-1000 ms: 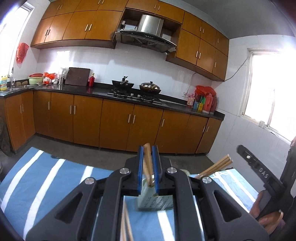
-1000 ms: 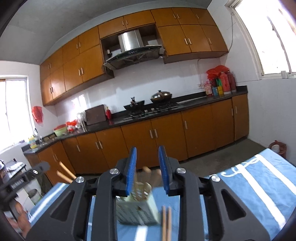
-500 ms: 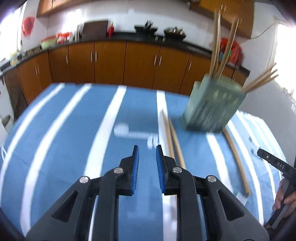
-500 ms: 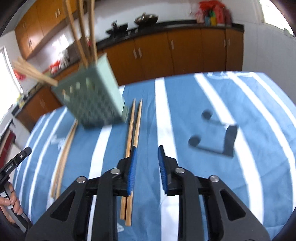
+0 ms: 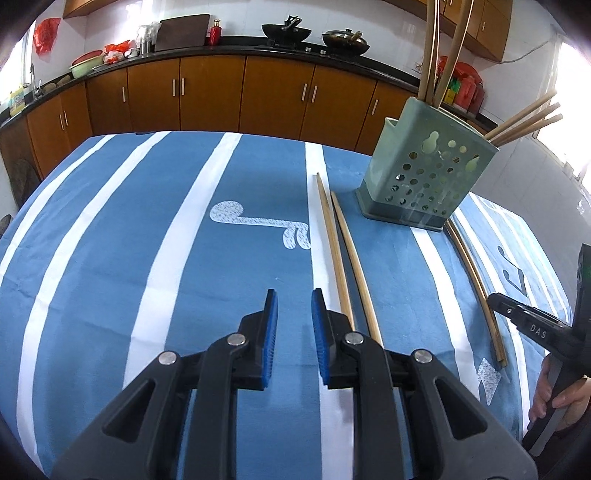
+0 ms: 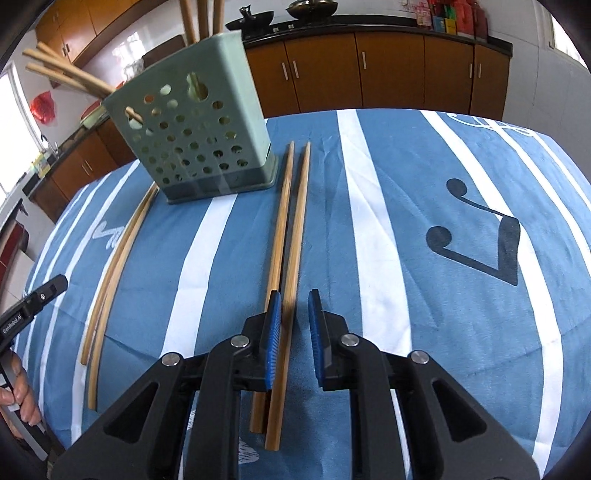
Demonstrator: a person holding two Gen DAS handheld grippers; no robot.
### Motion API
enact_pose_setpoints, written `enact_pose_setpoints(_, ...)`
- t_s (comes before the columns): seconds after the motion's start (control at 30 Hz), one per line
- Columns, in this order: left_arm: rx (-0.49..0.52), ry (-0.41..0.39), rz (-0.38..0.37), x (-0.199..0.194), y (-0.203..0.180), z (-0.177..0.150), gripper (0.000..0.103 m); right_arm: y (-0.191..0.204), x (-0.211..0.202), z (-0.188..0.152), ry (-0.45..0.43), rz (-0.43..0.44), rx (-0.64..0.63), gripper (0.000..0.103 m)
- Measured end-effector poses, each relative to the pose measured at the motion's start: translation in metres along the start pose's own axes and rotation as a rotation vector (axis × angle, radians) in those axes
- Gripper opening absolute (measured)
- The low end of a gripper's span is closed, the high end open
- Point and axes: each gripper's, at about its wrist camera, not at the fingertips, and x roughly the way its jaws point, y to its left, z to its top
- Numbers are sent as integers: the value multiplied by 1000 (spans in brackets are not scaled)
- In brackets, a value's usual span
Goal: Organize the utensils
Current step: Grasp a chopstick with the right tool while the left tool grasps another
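A green perforated utensil holder stands on the blue striped tablecloth with several chopsticks sticking out of it; it also shows in the right wrist view. A pair of wooden chopsticks lies flat to its left, just right of my open, empty left gripper. A second pair lies right of the holder. In the right wrist view my open right gripper hovers low over a chopstick pair; one stick runs between its jaws. Another pair lies at the left.
Brown kitchen cabinets and a dark counter with pots stand beyond the table. The other hand-held gripper shows at the right edge of the left wrist view, and the left one at the left edge of the right wrist view.
Both grippers have tipped down from facing the kitchen to the tabletop. My left gripper, shut on chopsticks a second ago, is open and empty. Both have drawn closer to the cloth.
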Motion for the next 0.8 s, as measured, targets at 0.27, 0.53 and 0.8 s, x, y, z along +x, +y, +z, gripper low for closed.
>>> enact_pose_setpoints(0.27,2,27,-46,7,-8,-2,20,-5,1,0,-26,-102,-7,8)
enact_pose_setpoints(0.53,53,60,-71,18,-26,-3,20,-18,-2,1,-35,-131,24,8)
enact_pose_setpoints(0.8,120,110,-18,40,-44,-6,15,-19,-2,1,-34,-122,24,8)
